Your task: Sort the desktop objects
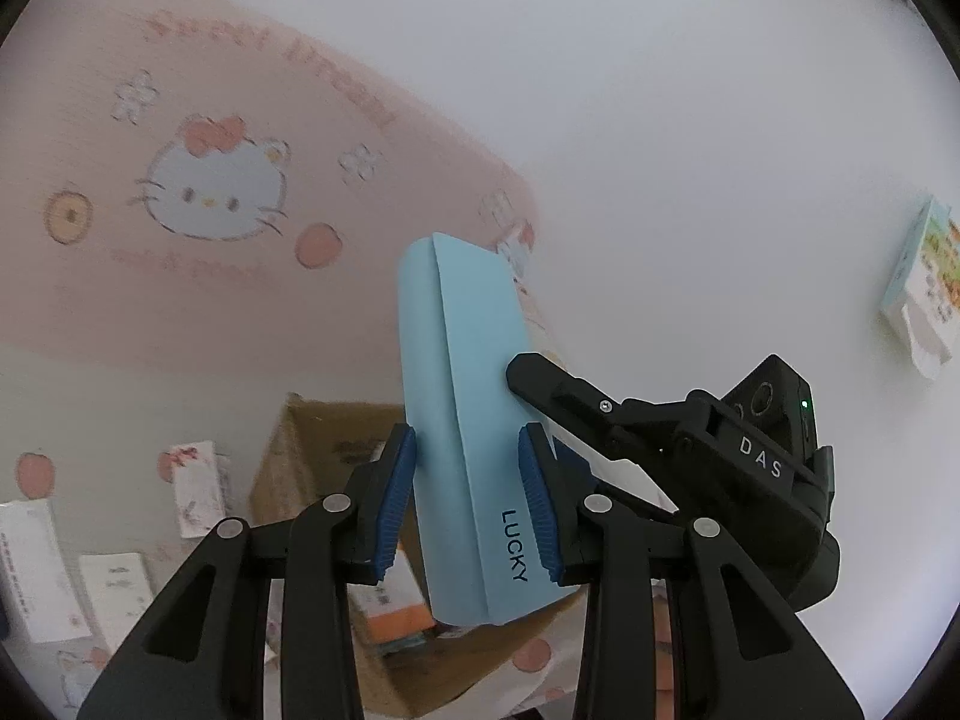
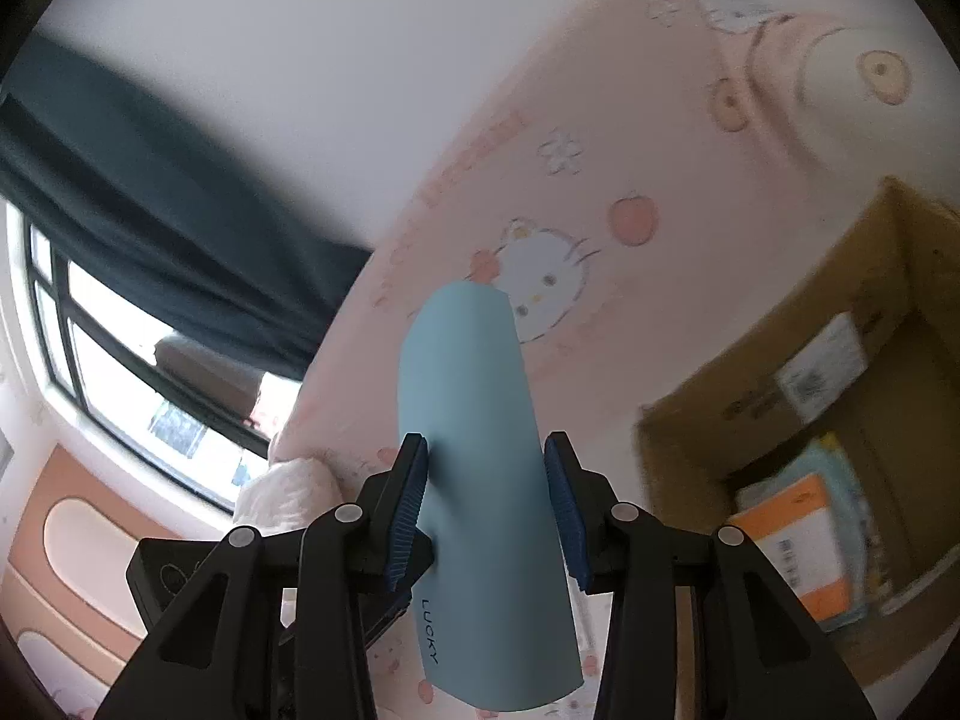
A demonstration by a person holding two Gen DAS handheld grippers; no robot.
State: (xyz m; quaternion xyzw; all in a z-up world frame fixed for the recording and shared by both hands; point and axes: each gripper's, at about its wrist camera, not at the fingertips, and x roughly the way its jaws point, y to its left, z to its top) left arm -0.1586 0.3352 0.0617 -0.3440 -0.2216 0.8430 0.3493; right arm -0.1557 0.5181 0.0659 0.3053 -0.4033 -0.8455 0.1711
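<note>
Two tongs on one item: a light blue folded card sleeve (image 1: 474, 420) printed "LUCKY", with a lengthwise crease down its face, held up in the air. Left wrist view, left to right: small printed cards (image 1: 120, 558) lie low on the pink Hello Kitty bedding (image 1: 180, 180), then a cardboard box (image 1: 312, 456) sits below the sleeve. The left tongs (image 1: 467, 501) are clenched on the sleeve, blue pads (image 1: 396, 498) pressing both long edges near the lettered end. The right tongs (image 1: 528, 378) come in from the right, one black finger touching the sleeve's right edge. Far right is a small illustrated box (image 1: 921, 282) against a white wall. Right wrist view: the right tongs (image 2: 489, 507) straddle the sleeve; whether they grip cannot be told. A window and dark curtain (image 2: 150, 168) are left, the open box with packets right.
</note>
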